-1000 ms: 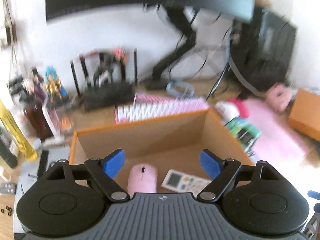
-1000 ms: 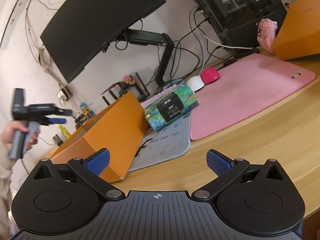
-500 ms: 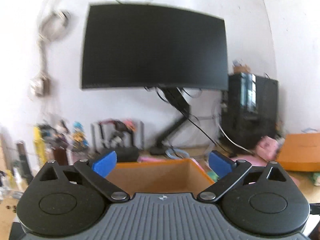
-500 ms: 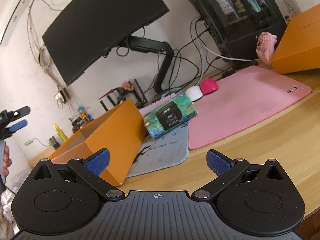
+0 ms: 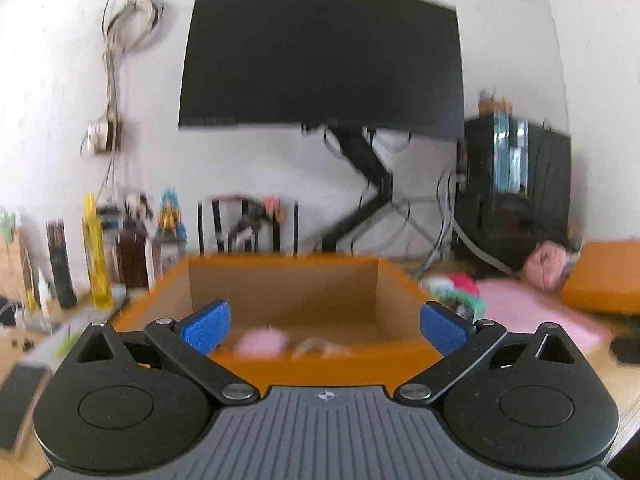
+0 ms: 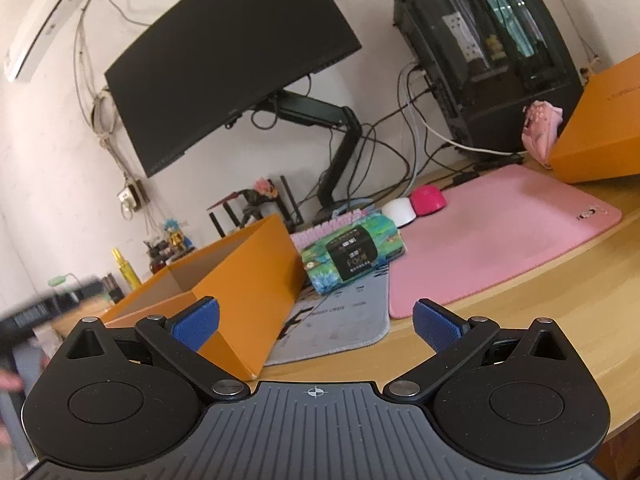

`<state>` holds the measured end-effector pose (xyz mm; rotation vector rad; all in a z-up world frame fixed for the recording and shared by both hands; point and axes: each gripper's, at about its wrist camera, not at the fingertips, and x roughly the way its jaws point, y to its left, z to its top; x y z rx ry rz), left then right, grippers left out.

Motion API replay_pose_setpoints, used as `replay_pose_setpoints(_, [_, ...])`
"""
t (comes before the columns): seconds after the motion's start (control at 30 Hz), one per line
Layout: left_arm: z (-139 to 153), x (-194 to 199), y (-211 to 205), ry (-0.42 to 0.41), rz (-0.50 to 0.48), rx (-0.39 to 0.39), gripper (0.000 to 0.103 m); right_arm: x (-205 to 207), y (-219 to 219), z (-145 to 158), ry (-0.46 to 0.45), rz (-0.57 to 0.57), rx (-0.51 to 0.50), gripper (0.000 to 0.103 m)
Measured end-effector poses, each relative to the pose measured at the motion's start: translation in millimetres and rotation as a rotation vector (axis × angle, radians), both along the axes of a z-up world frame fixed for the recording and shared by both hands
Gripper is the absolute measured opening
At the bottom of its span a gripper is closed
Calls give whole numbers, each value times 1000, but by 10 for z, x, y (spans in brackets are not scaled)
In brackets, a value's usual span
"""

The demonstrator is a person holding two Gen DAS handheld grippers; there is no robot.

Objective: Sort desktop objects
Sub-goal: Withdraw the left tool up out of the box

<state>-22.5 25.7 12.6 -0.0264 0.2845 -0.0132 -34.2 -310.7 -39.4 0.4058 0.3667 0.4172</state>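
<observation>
An open orange box [image 5: 324,366] stands before my left gripper [image 5: 325,326], which is open and empty just short of its near wall. Inside lie a pink mouse [image 5: 260,342] and a blurred white remote [image 5: 320,348]. In the right wrist view the same box [image 6: 240,280] is at the left. My right gripper [image 6: 316,322] is open and empty above the desk's front edge. A green patterned tissue pack [image 6: 354,258] lies on a grey mat [image 6: 340,324]. A white mouse [image 6: 400,211] and a magenta mouse [image 6: 430,199] sit beyond it.
A pink desk mat [image 6: 492,240] covers the right of the desk, with a second orange box [image 6: 600,128] behind. A monitor on an arm [image 6: 228,76], a PC case [image 6: 492,56], a pink keyboard [image 6: 336,222], bottles and figurines [image 5: 132,248] line the back.
My left gripper was above the box looking in, swung up toward the monitor, and now faces the box's near wall from lower. My right gripper has shifted slightly, still open.
</observation>
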Motion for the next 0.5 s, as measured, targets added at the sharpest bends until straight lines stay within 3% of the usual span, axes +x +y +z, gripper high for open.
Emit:
replay_pose_setpoints(0.13, [-168,2,-47,54,-22,27,103,-22,-6,-8,-7,-1,-1,103])
replay_pose_setpoints(0.5, [-58,31,-208,24,-76,53,103,-38,-71,2,-32,-51,-33,103])
